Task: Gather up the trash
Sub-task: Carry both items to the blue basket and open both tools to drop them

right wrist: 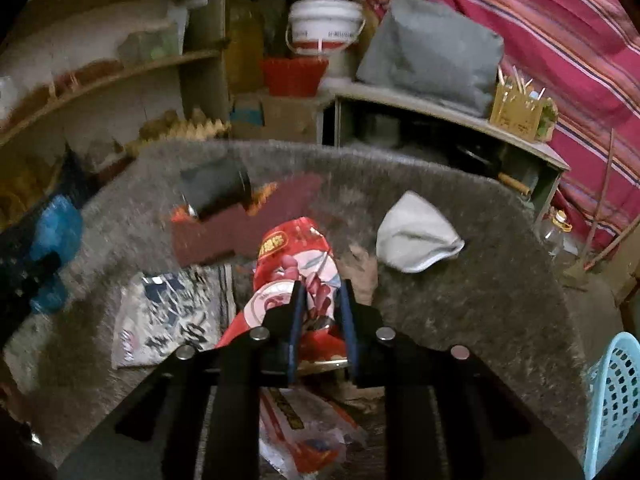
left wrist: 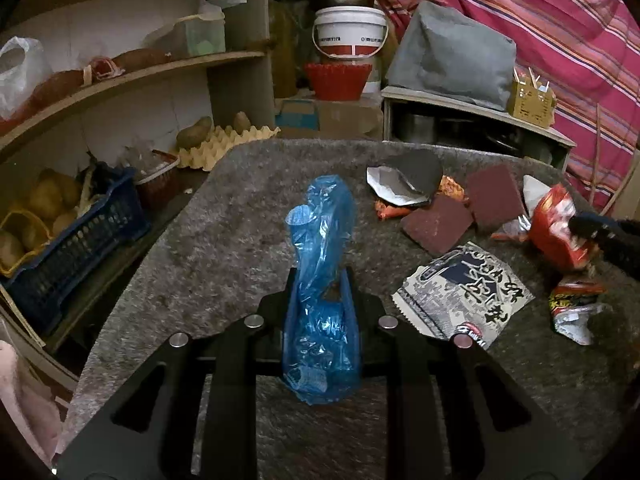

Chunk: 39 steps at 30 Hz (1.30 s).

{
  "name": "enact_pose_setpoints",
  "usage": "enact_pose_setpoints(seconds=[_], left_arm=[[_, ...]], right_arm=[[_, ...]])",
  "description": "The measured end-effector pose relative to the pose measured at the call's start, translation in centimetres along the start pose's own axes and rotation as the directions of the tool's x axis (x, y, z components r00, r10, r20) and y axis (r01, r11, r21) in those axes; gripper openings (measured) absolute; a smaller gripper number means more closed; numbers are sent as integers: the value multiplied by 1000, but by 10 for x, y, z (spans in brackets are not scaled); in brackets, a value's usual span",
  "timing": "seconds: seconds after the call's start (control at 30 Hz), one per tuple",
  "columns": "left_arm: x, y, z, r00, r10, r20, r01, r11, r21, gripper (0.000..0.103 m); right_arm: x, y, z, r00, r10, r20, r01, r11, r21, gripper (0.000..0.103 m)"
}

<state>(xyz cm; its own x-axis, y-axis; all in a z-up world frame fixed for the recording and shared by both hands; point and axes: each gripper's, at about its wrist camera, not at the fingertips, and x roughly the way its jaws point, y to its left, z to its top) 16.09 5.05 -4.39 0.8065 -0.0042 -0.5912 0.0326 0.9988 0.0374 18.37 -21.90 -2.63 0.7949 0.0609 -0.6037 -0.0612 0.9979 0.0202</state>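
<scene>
blue bag (left wrist: 320,280) clamped in left gripper (left wrist: 320,292), long axis pointing away.

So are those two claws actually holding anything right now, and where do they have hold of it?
Yes. The left gripper pinches the crumpled blue plastic bag around its middle. The right gripper clamps the red snack wrapper at its near end.

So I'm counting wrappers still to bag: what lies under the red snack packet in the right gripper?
Under the red snack packet, another clear-and-red wrapper lies on the grey mat. The right gripper covers the rest.
</scene>
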Motion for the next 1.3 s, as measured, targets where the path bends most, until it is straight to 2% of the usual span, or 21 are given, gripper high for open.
enact_pose_setpoints(seconds=[0.17,0.33,0.47,0.7,0.9,1.03,1.3], left_arm=[[-18,-13,6,999,-4,36,3,1000,12,20],[-37,-34,21,997,-33,74,32,999,14,20],[-51,-65,29,993,-51,103,46,997,55,20],[-62,-145,39,983,-148,113,133,983,125,20],[-61,-221,40,964,-247,93,228,957,178,20],[-55,-272,32,951,-304,57,285,933,217,20],[-57,-382,7,899,-438,-18,424,858,291,20]], right_arm=[[-30,-25,4,995,32,94,-38,998,59,19],[-52,-58,0,992,-2,126,-11,995,102,19],[-69,-96,-9,991,-41,129,20,987,157,19],[-99,-169,-27,986,-111,123,77,965,250,19],[-118,-236,-56,975,-201,97,161,933,322,19],[-132,-279,-81,957,-283,60,245,904,351,19],[-161,-352,-128,925,-380,13,339,839,425,19]])
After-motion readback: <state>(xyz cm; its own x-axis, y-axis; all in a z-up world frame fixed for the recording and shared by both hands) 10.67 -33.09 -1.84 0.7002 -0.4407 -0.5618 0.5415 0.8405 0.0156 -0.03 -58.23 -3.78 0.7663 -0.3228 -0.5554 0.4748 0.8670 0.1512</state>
